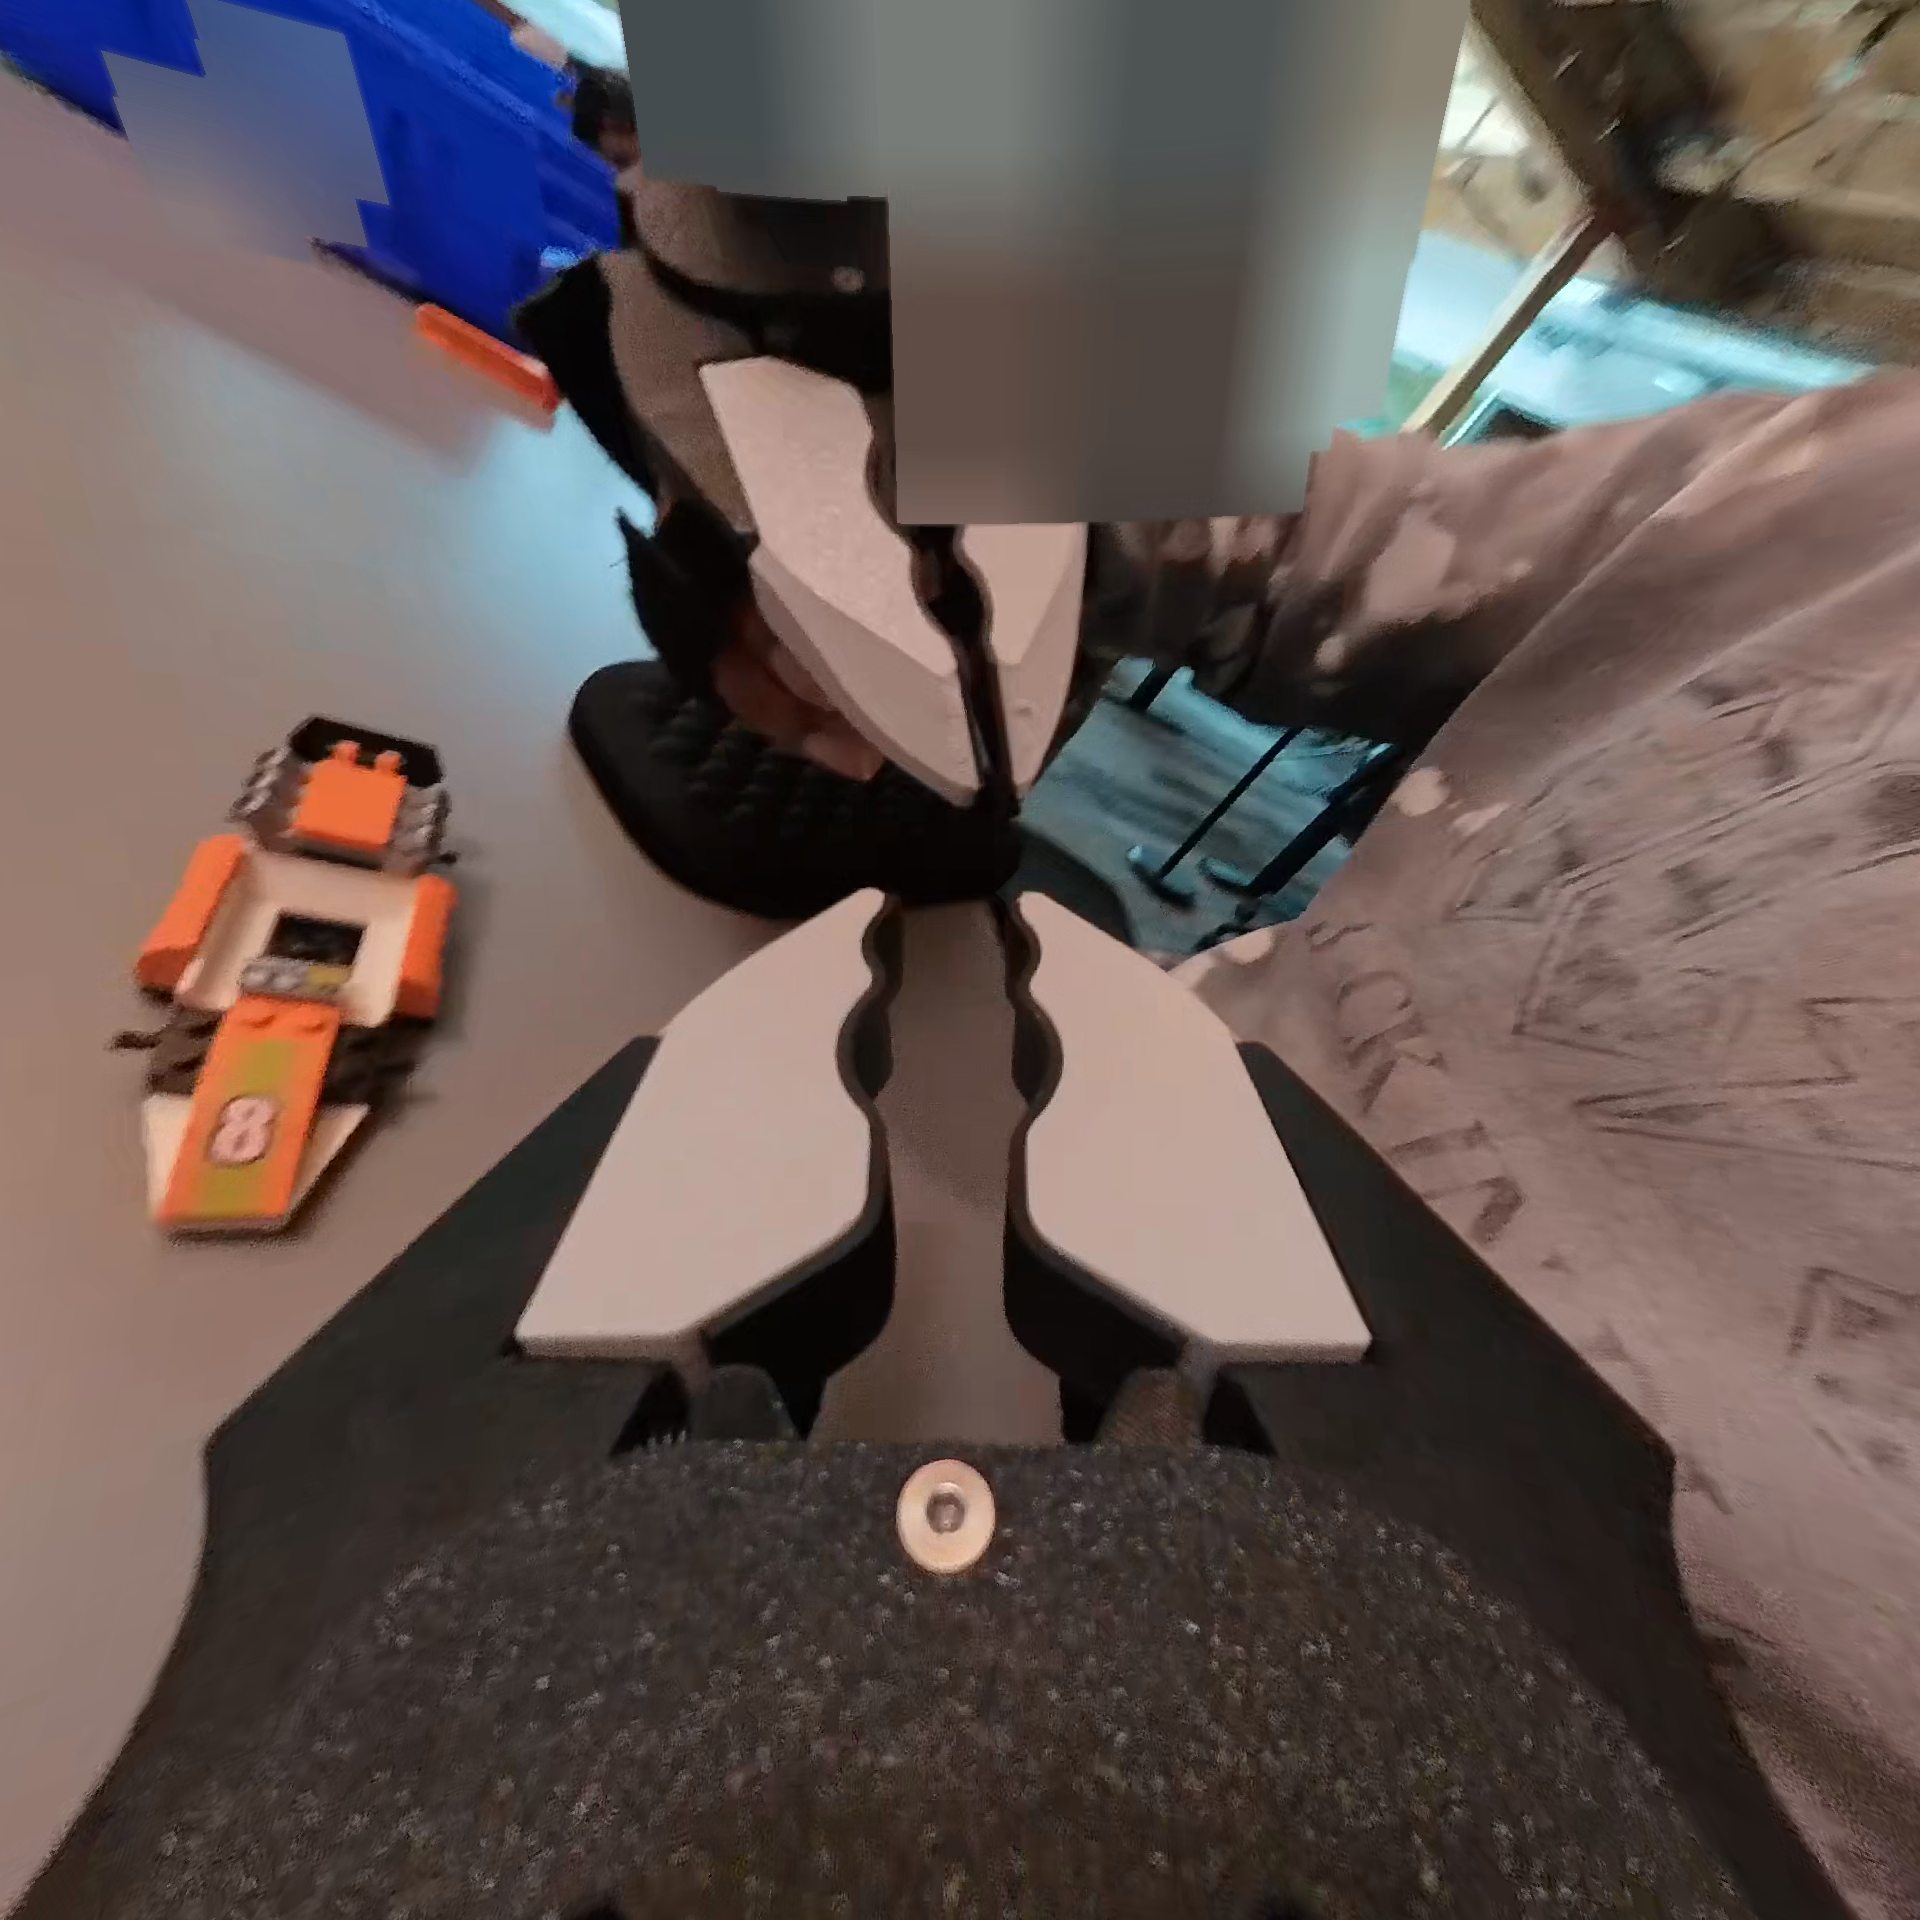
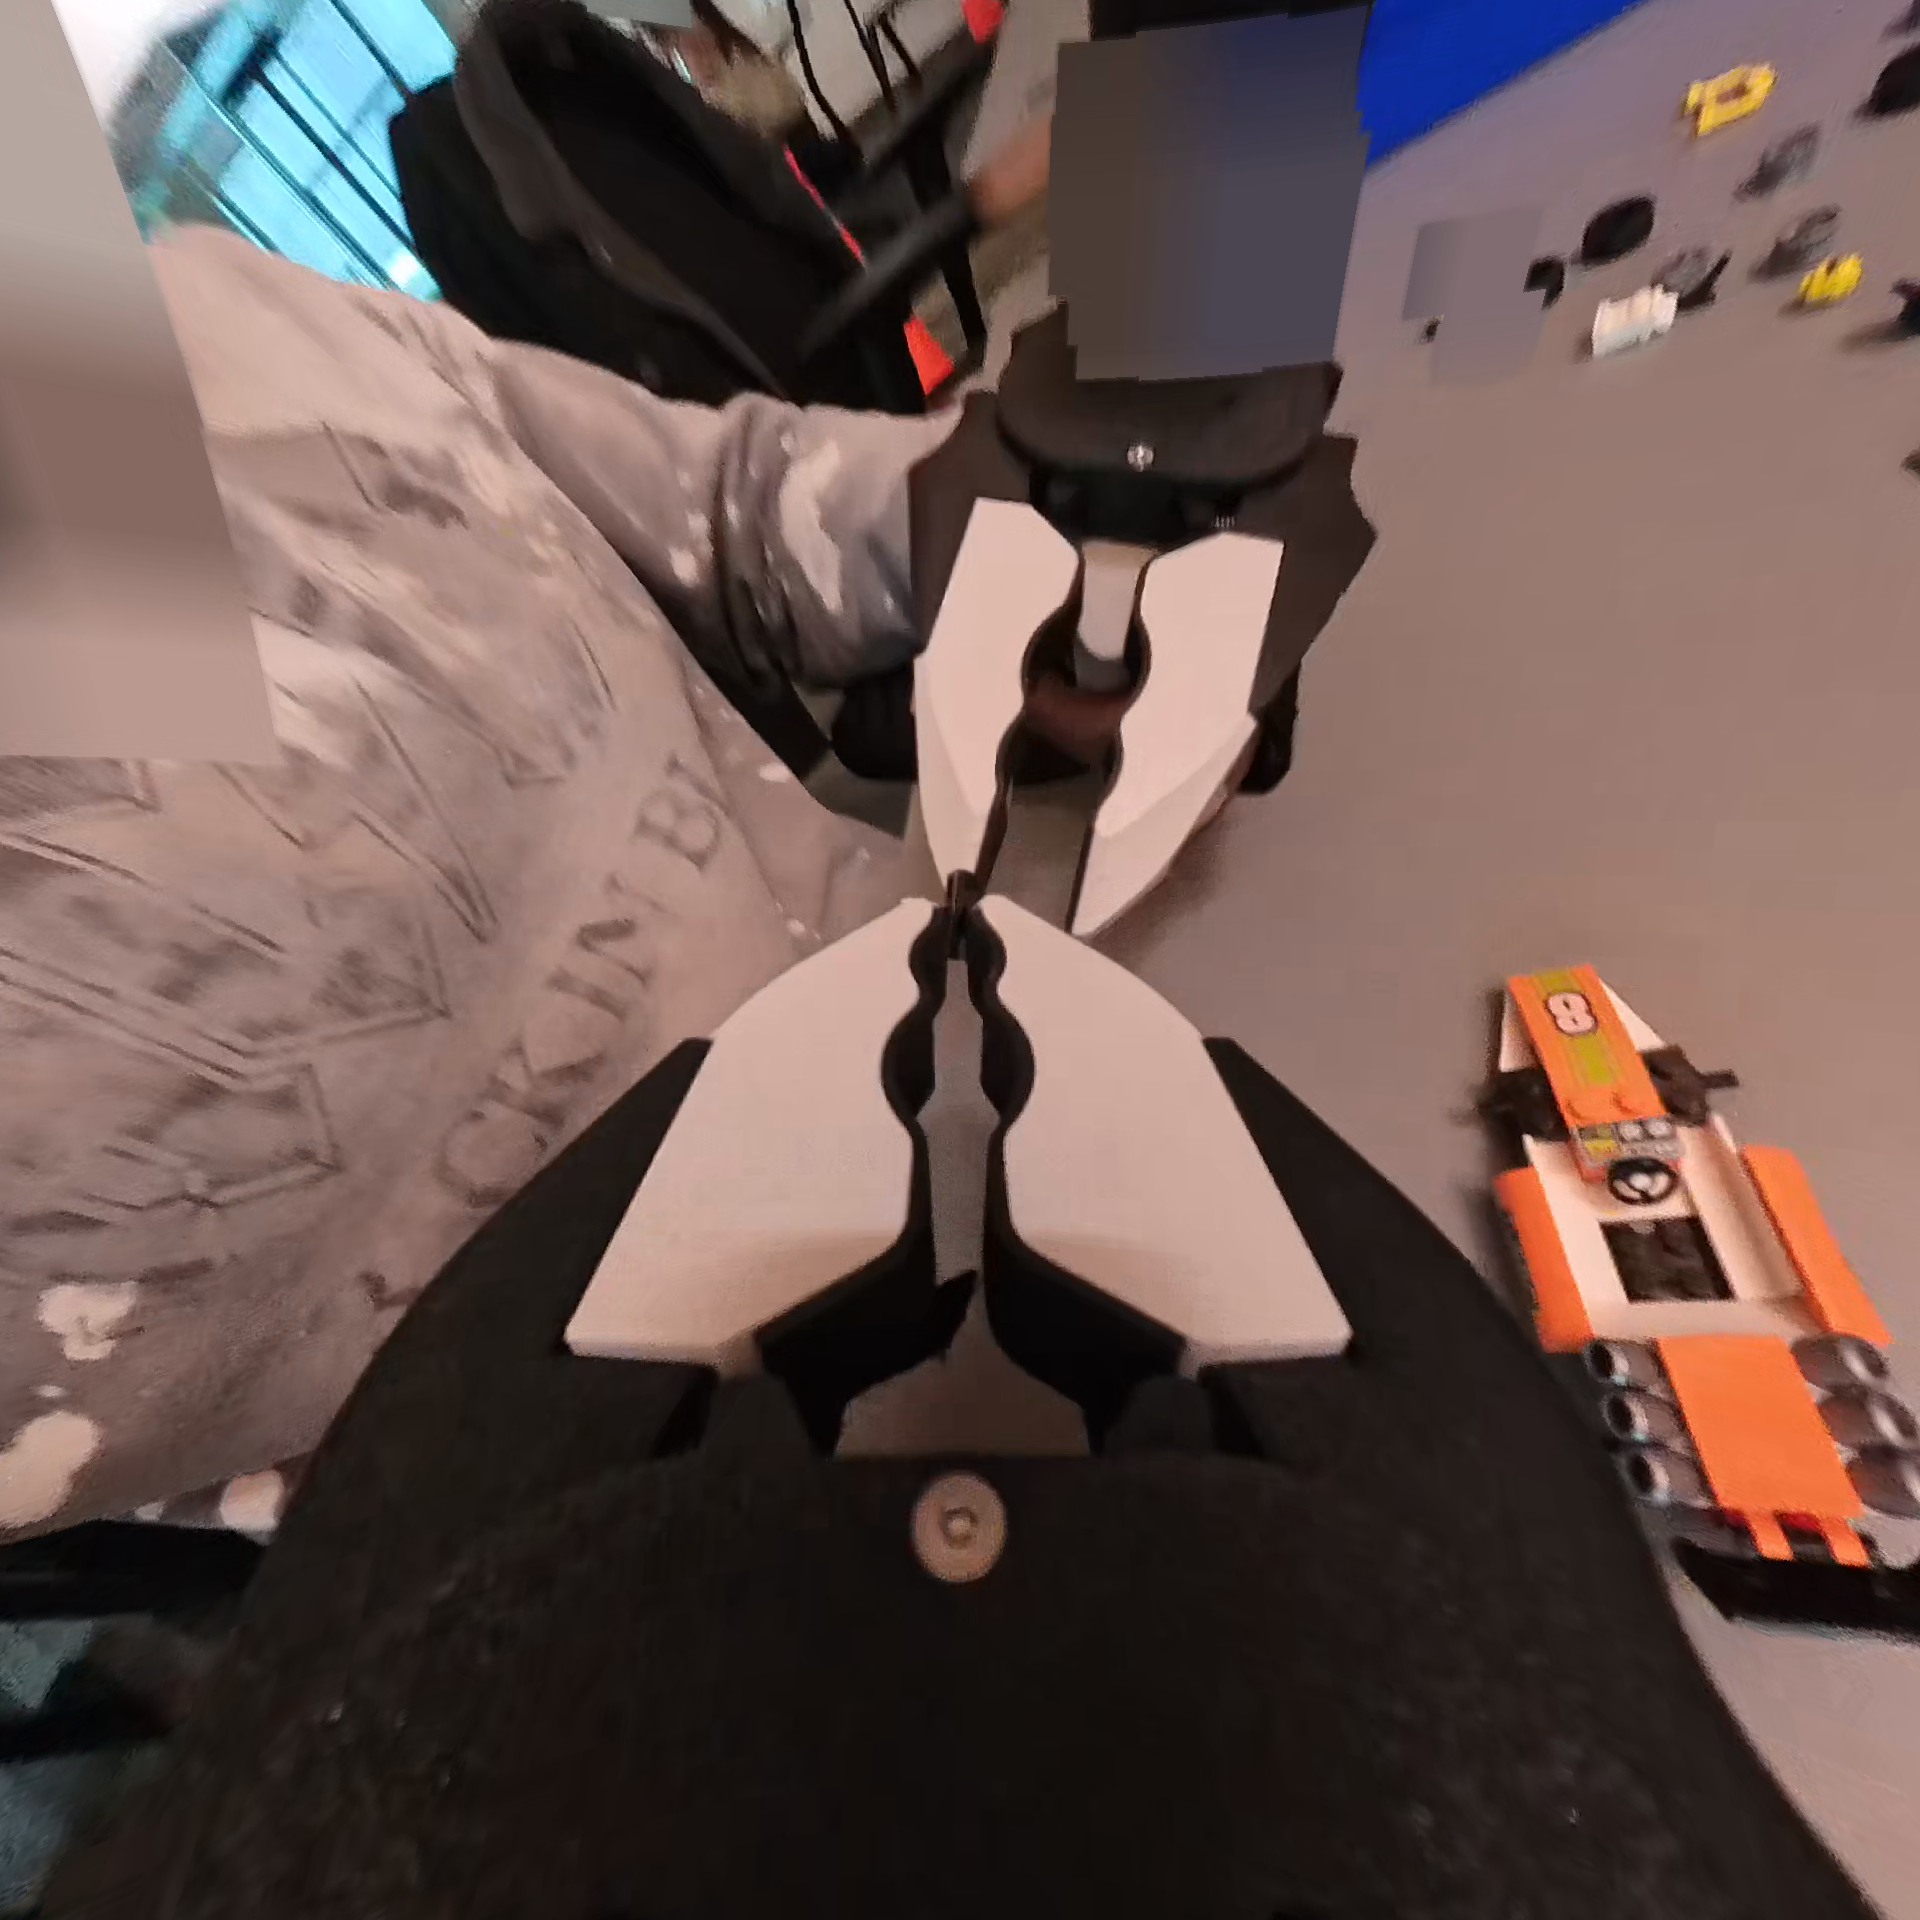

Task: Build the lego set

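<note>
The orange and white lego race car (image 1: pixel 291 987) lies flat on the grey table (image 1: pixel 260 623), left of my left gripper; in the right wrist view it (image 2: pixel 1683 1247) lies to the right. My two grippers face each other tip to tip above the table. My right gripper (image 2: pixel 956 914) is shut on a small thin black piece (image 2: pixel 957 896); it also shows in the left wrist view (image 1: pixel 987 800). My left gripper (image 1: pixel 951 904) is open and empty, its jaws a little apart, with its tips just short of the black piece (image 1: pixel 1000 831). It also shows in the right wrist view (image 2: pixel 1023 883).
Loose lego parts lie at the far end of the table: yellow (image 2: pixel 1730 99), black (image 2: pixel 1616 229) and white (image 2: pixel 1636 317). An orange piece (image 1: pixel 488 364) lies by a blue box (image 1: pixel 468 156). A person's grey patterned sleeve (image 2: pixel 416 831) fills one side. Both grippers' tips are close together, under 4 cm apart.
</note>
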{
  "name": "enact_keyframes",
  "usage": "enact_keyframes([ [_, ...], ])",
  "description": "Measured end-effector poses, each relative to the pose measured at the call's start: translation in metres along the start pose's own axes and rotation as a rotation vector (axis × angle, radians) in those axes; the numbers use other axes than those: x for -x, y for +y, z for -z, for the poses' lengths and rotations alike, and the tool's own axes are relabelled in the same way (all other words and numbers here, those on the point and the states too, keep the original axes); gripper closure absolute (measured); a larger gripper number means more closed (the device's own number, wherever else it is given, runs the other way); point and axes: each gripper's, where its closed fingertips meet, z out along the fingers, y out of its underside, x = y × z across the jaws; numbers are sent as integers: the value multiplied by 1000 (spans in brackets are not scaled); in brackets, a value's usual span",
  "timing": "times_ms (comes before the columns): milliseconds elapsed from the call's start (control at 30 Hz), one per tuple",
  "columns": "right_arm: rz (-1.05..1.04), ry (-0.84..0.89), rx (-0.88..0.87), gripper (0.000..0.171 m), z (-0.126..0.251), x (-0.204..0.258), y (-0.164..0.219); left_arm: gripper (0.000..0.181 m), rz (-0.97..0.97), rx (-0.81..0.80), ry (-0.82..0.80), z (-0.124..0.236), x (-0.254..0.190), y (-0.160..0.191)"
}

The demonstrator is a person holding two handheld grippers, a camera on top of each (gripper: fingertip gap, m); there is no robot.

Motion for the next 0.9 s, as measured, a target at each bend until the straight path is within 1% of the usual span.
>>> enact_keyframes([
  [133,46,-51,-91,168,2,12,-11,162,124,-152,175,3,-20,-22],
  [200,67,-80,-122,168,4,17,-15,163,173,-200,223,6,-22,-28],
  [433,104,-179,-164,168,2,21,-24,164,288,-273,325,6,-26,-36],
  [600,133,-210,-168,168,-2,18,-27,165,329,-302,358,8,-26,-39],
  [733,203,-180,-146,168,-3,16,-28,164,340,-310,371,10,-27,-40],
  [833,307,-121,-87,168,-6,16,-27,163,346,-305,385,9,-29,-40],
  [900,362,-110,-53,168,-8,21,-27,166,345,-302,414,10,-34,-40],
])
